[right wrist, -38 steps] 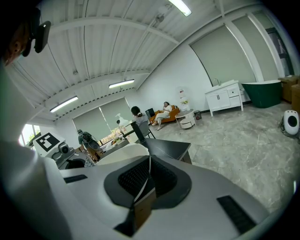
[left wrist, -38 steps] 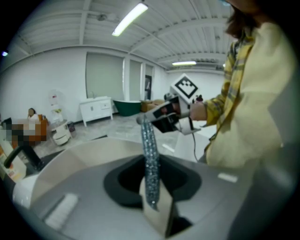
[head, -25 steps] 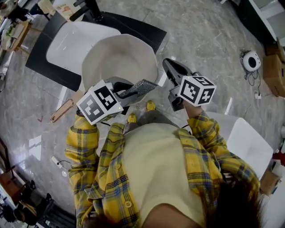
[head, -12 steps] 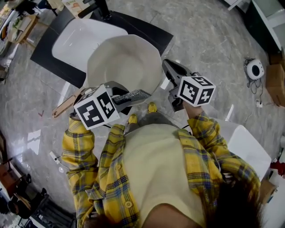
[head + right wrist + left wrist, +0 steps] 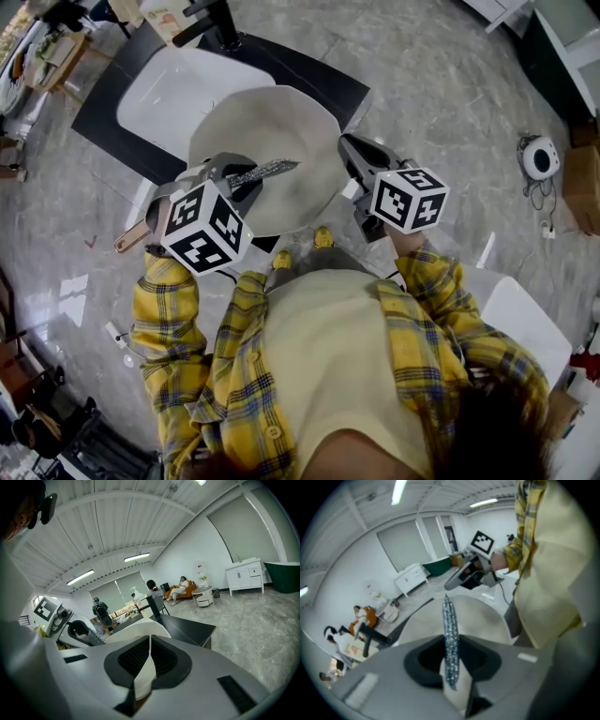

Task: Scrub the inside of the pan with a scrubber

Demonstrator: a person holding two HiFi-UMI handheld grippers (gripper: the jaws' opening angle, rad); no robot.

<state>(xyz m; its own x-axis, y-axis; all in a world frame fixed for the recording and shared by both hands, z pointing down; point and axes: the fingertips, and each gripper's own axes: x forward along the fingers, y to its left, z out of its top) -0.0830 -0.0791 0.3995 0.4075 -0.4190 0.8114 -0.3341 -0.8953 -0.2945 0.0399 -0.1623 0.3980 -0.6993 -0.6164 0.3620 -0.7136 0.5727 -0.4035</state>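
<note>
A cream, many-sided pan is held over a black counter, and a brown handle sticks out at its lower left. My left gripper is shut on a flat, glittery silver scrubber, which reaches over the pan's inside. In the left gripper view the scrubber stands edge-on between the jaws, with the pan behind it. My right gripper is shut on the pan's right rim. In the right gripper view the white rim is pinched between the pads.
A white basin is set into the black counter behind the pan, with a black faucet beyond it. A white surface lies at the right. A small round white device sits on the marble floor.
The left gripper has carried the scrubber from the pan's near rim leftward and farther in over the inside. The right gripper has kept its hold on the rim.
</note>
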